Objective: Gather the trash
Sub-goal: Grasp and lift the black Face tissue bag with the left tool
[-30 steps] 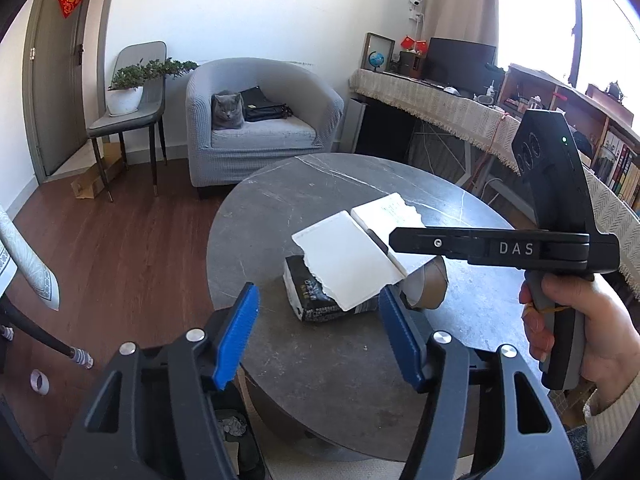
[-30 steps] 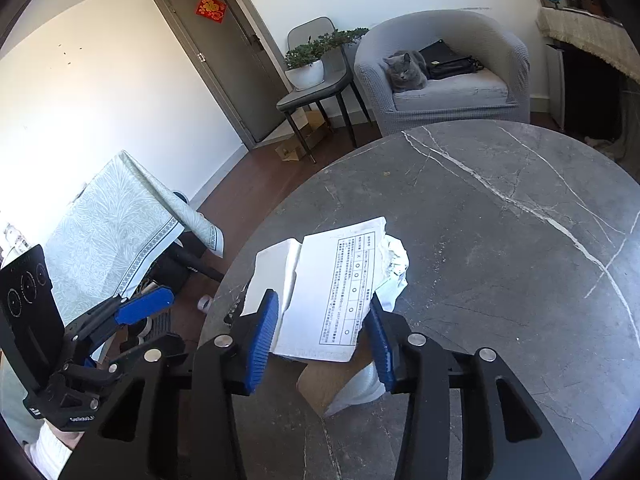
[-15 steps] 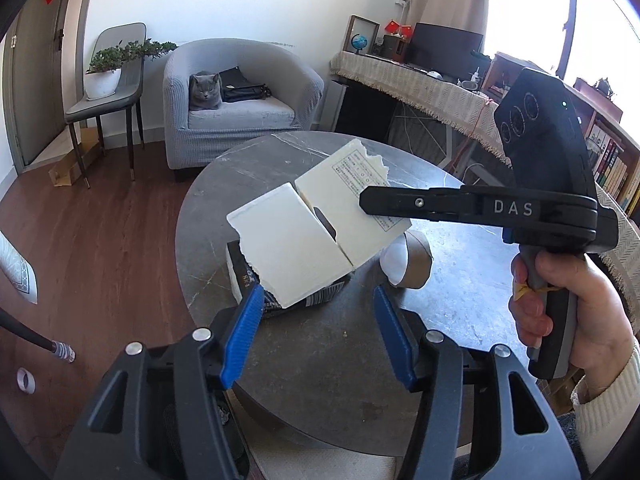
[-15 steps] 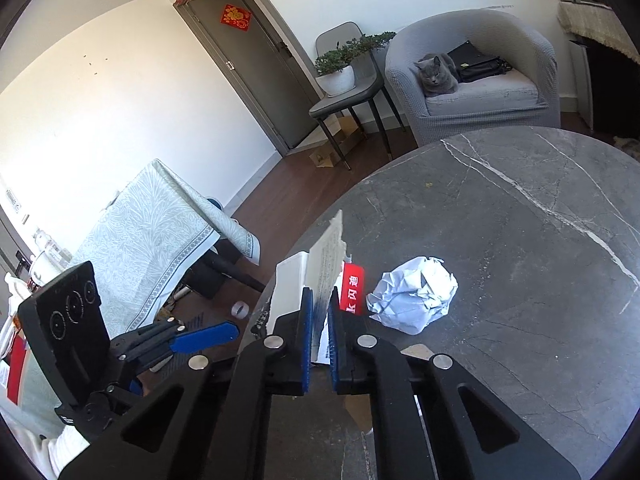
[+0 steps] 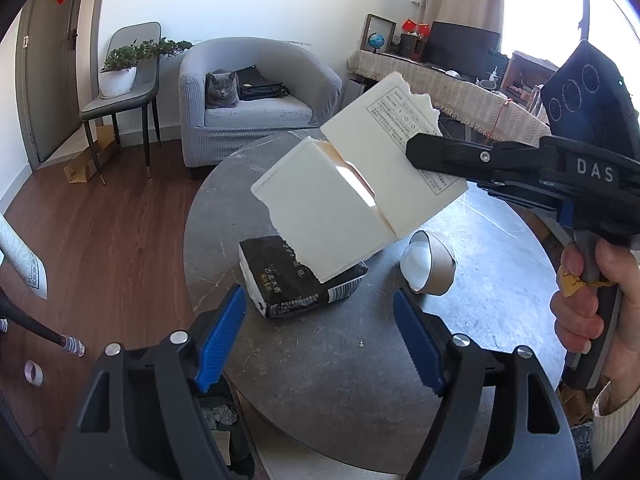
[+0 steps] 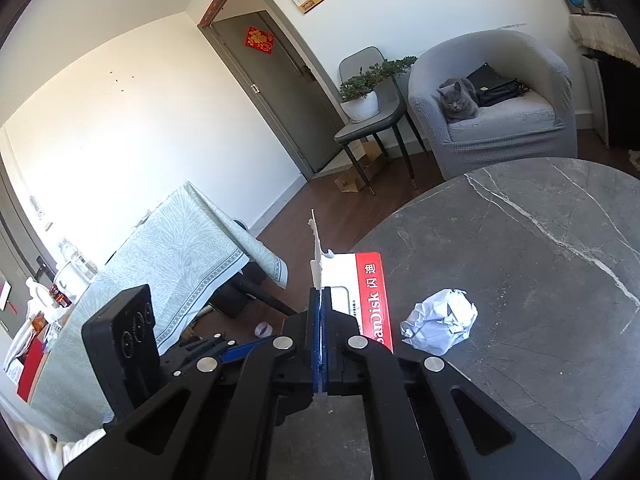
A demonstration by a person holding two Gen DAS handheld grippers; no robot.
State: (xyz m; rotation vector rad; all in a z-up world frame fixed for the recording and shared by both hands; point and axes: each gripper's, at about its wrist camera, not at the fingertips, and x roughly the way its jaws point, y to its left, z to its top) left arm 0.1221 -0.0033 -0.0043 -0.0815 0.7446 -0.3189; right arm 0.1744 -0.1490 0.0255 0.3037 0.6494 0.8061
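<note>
It was a home living room, centred on a round grey marble table (image 5: 328, 360). Beyond the table stood a grey armchair (image 5: 256, 100) with a grey cat (image 5: 222, 89) lying on it, and beside the armchair a chair bearing a potted plant (image 5: 120, 68). Red paper decorations (image 6: 260, 39) hung on the door beyond it.

"DAS" marks the right gripper (image 5: 416, 148); "SanDisk 闪迪" runs along the red-edged package (image 6: 370, 300) just beyond its closed jaws.

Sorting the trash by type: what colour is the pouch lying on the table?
Black with white print, the pouch shows best in the left wrist view.
</note>
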